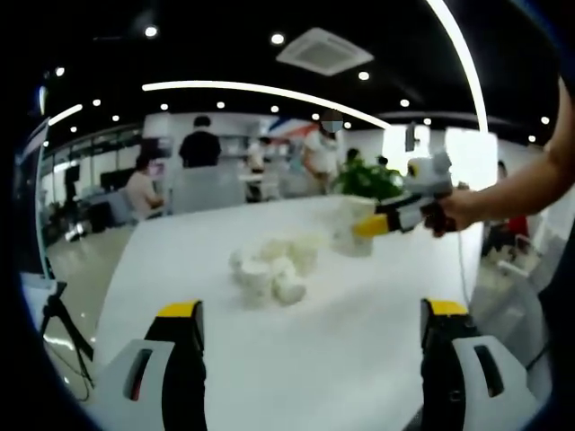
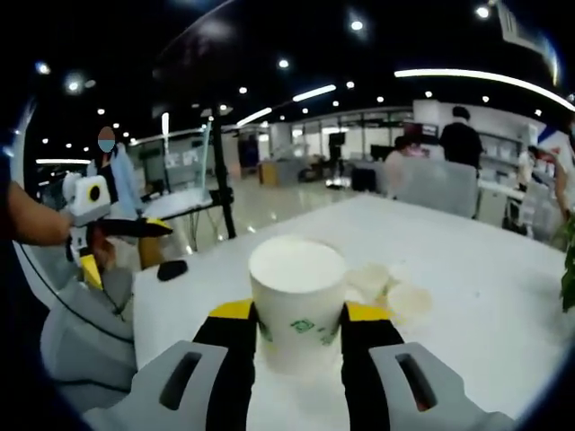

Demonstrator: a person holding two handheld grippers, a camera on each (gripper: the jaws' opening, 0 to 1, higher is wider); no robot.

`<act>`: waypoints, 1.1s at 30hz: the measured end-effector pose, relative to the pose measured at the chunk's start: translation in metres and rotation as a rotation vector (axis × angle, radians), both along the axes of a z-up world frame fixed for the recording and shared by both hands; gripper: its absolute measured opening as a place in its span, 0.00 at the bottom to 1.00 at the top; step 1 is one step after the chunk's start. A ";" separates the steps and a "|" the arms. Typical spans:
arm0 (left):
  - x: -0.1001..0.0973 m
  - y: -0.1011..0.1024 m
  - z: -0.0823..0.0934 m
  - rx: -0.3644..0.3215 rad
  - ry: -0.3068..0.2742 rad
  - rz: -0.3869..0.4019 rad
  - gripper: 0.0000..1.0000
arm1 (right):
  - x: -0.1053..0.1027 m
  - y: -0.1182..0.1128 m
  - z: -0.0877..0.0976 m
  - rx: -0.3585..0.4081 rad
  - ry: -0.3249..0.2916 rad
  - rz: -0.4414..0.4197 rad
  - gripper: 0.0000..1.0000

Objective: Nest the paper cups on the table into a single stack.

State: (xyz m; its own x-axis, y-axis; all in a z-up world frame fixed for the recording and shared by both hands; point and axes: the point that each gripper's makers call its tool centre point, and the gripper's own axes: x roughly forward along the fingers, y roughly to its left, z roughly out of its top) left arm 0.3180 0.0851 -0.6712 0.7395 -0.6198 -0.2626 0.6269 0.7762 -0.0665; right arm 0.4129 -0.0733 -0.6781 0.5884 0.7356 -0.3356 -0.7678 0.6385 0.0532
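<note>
Between right gripper [image 2: 299, 325] jaws: upright paper cup [image 2: 297, 296], pinched (green print showing). Ahead of spread left gripper [image 1: 311, 325]: loose cups [image 1: 272, 268] on table [image 1: 359, 341].

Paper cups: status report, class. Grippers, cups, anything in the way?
Left gripper open, empty. Right gripper shut on upright paper cup. Loose cups clustered mid-table, some tipped. Nothing blocking them.

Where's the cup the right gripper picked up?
In the right gripper view the cup stands upright between the right gripper's jaws, above the table. In the left gripper view it is right of the cup pile.
</note>
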 end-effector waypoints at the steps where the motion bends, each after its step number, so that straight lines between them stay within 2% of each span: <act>1: 0.000 -0.001 0.000 -0.002 0.001 -0.004 1.00 | -0.002 0.002 0.000 -0.001 0.000 0.006 0.33; 20: 0.008 -0.032 0.027 -0.005 -0.042 -0.076 0.99 | -0.043 0.024 0.004 -0.001 0.027 0.110 0.34; 26: 0.012 -0.039 0.028 -0.015 -0.049 -0.079 0.99 | -0.060 0.029 -0.002 -0.013 0.036 0.146 0.34; 28: 0.013 -0.043 0.028 -0.041 -0.027 -0.067 0.97 | -0.066 0.031 -0.004 -0.020 0.039 0.162 0.34; 33: 0.015 -0.053 0.027 -0.024 -0.024 -0.074 0.92 | -0.076 0.036 -0.006 -0.019 0.049 0.183 0.34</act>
State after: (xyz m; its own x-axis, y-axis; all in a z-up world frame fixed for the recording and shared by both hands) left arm 0.3326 0.0316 -0.6440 0.6977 -0.6786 -0.2295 0.6839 0.7263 -0.0685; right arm 0.3368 -0.0377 -0.6844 0.4280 0.8222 -0.3753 -0.8681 0.4895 0.0824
